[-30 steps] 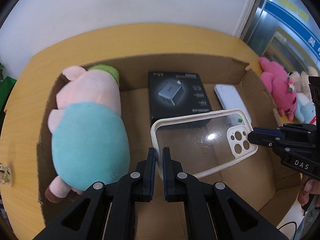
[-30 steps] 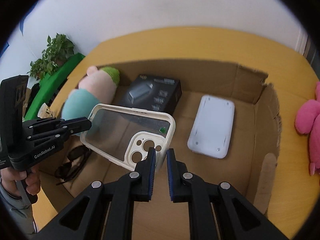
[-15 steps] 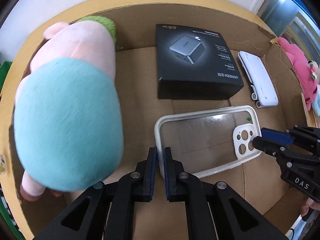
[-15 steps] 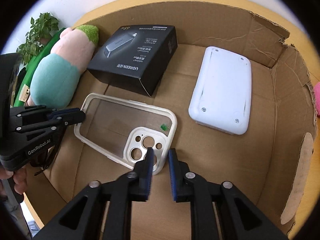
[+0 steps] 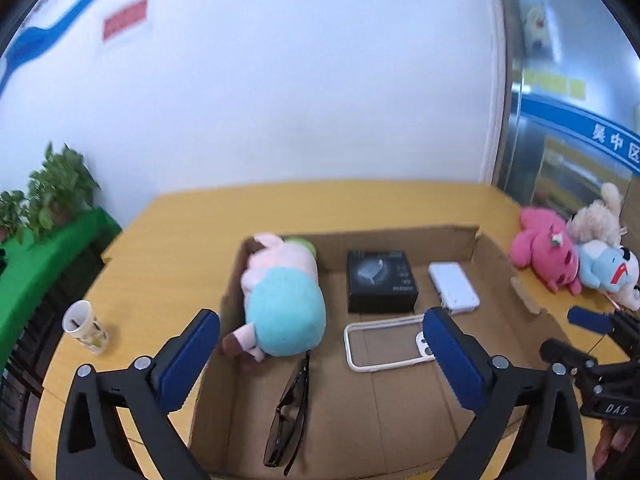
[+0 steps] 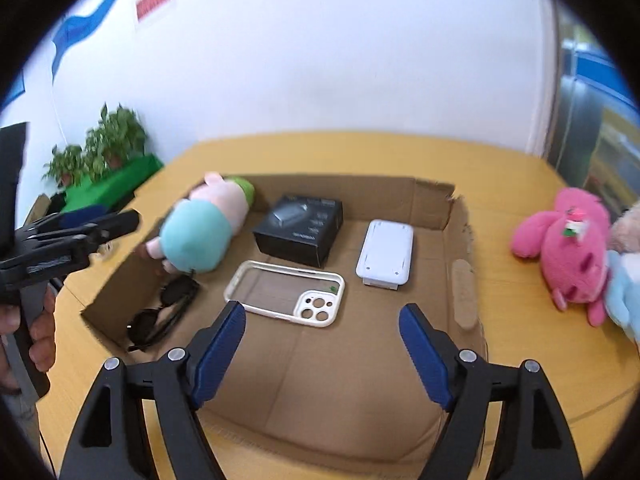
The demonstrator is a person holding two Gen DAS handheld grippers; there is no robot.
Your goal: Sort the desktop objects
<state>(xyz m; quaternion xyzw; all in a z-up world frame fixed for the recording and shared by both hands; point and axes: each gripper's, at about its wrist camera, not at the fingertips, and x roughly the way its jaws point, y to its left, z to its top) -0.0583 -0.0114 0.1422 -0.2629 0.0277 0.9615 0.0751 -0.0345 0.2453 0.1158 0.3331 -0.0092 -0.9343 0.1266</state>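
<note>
A clear phone case with a cream rim (image 5: 384,342) (image 6: 286,293) lies flat on the floor of the open cardboard box (image 5: 400,236) (image 6: 340,185), free of both grippers. My left gripper (image 5: 320,322) hangs above the box's near side, its jaws opening wide with nothing between them. My right gripper (image 6: 322,314) hovers over the box's near edge, jaws also opening and empty. In the box lie a pig plush in a teal dress (image 5: 280,300) (image 6: 200,226), a black charger box (image 5: 380,280) (image 6: 302,228), a white device (image 5: 454,286) (image 6: 386,256) and dark sunglasses (image 5: 290,412) (image 6: 164,314).
A pink plush (image 5: 546,254) (image 6: 568,240) and pale plush toys (image 5: 604,256) sit on the yellow table (image 5: 160,240) right of the box. A paper cup (image 5: 84,326) stands to the left. Potted plants on a green stand (image 5: 52,216) (image 6: 104,160) are at far left.
Both grippers let go of the phone case, which now lies on the box floor. Both have opened wide, pulled back and risen, so the views take in the whole box.
</note>
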